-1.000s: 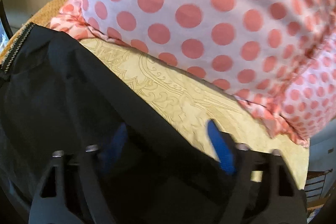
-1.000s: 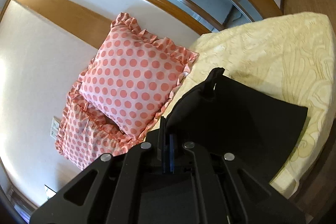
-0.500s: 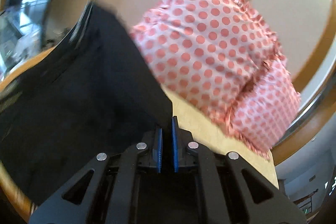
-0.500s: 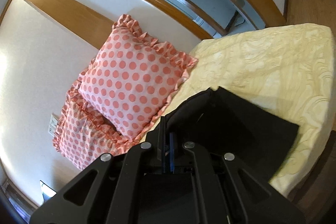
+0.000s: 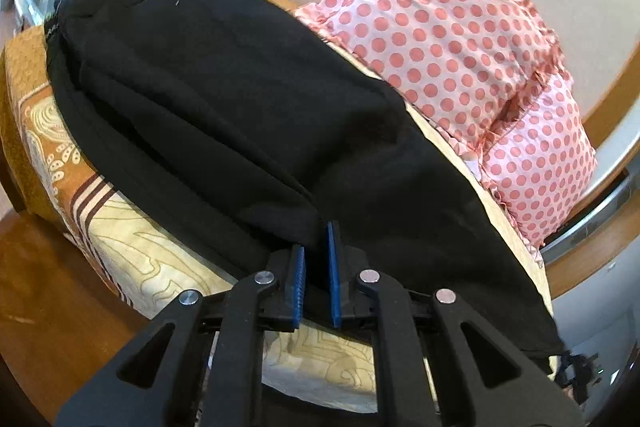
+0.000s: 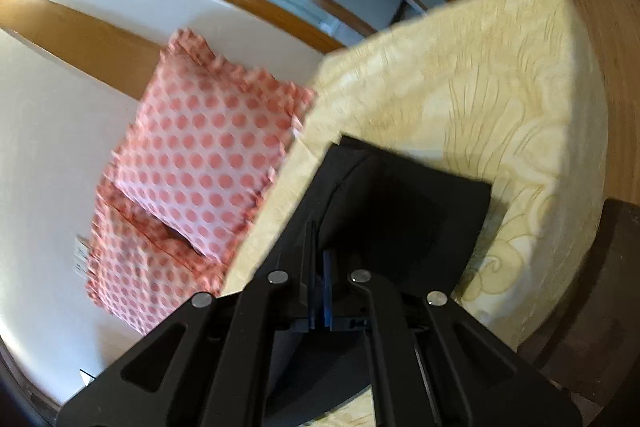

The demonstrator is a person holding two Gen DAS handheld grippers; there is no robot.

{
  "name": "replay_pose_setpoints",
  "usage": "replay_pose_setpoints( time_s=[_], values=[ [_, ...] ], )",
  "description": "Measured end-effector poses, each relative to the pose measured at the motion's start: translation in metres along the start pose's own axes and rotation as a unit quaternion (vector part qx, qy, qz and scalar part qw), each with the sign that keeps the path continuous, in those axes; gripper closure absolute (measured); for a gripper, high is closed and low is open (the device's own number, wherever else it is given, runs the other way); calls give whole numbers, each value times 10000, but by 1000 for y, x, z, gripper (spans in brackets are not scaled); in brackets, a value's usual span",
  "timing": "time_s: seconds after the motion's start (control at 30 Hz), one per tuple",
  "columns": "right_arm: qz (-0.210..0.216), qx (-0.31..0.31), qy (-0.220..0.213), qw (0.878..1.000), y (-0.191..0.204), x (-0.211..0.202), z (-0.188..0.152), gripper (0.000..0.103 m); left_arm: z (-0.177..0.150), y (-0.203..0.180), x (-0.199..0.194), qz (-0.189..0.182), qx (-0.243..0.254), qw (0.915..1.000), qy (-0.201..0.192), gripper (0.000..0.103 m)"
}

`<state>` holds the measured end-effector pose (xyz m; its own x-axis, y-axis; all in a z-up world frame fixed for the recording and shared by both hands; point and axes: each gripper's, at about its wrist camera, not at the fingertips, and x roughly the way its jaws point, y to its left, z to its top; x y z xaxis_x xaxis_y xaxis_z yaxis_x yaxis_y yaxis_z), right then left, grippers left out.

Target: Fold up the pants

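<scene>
We find the left gripper (image 5: 316,251) and right gripper (image 6: 318,259) each clamped on the black pants (image 5: 240,107), lying on the yellow bed (image 6: 480,87); dotted pillows (image 5: 460,47) behind.

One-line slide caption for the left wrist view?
Left hand-held gripper pinches black pants over a patterned bedspread, polka-dot pillows behind.
</scene>
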<state>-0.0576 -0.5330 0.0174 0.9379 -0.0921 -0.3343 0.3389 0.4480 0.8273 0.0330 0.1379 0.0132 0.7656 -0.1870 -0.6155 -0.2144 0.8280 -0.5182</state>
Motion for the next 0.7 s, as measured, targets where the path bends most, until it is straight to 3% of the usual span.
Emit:
replay_pose_setpoints(
  time_s=[0.33,0.47,0.57,0.6,0.63,0.7],
  values=[
    [-619,246,156,9977,-26,3,-3,101,-27,0,-14,-14,301,9993,-202,95],
    [-812,198,203,9963,-29,4,-8,101,-28,5,-29,-186,391,9988,-231,88],
    [-952,65,235,9952,-28,1,-10,99,-23,11,-46,-44,396,9986,-356,60],
    [-1019,-39,267,9944,-25,0,-11,97,-19,13,-55,120,423,9975,-553,41],
    [-1126,-172,270,9931,-20,-2,-11,92,-16,15,-62,165,424,9964,-709,26],
    [-1089,-326,242,9932,-12,-9,-12,68,-5,18,-74,157,443,9935,-1035,21]
  ],
)
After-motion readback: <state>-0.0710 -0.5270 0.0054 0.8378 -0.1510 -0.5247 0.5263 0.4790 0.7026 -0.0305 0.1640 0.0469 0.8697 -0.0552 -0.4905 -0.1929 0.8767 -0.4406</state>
